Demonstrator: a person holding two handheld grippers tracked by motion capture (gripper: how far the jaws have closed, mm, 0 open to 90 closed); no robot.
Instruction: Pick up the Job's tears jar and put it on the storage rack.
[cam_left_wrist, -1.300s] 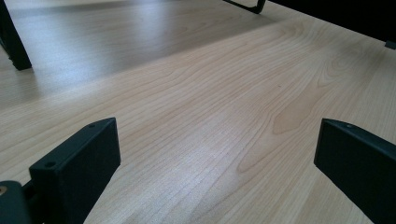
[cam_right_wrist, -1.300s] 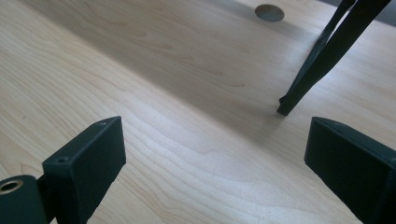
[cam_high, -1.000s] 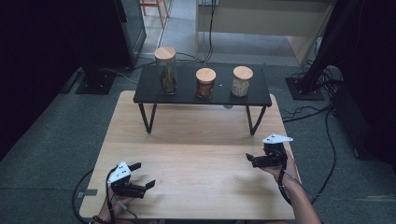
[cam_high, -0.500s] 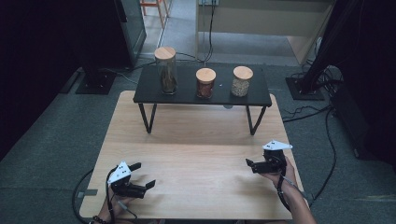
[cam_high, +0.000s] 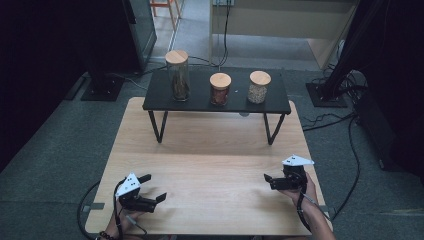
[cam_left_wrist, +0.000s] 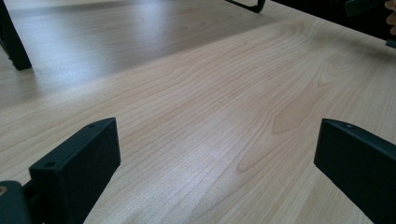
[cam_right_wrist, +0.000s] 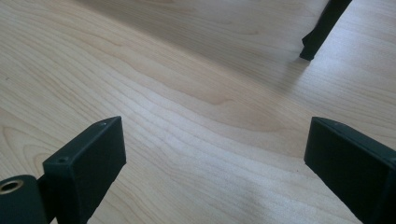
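Three glass jars with wooden lids stand on a low black shelf at the far side of the wooden table: a tall jar at the left, a short jar with reddish contents in the middle, a short jar with pale contents at the right. My left gripper rests near the table's front left corner, jaws wide apart with only bare wood between them. Near the front right edge my right gripper is held low over the table, open and holding nothing.
The shelf stands on thin black legs, one of them close ahead in the right gripper view. Cables trail on the grey floor right of the table. Dark stands and equipment flank the table on both sides.
My right gripper has sunk and come a little toward the table's front edge. The left gripper has stayed where it was.
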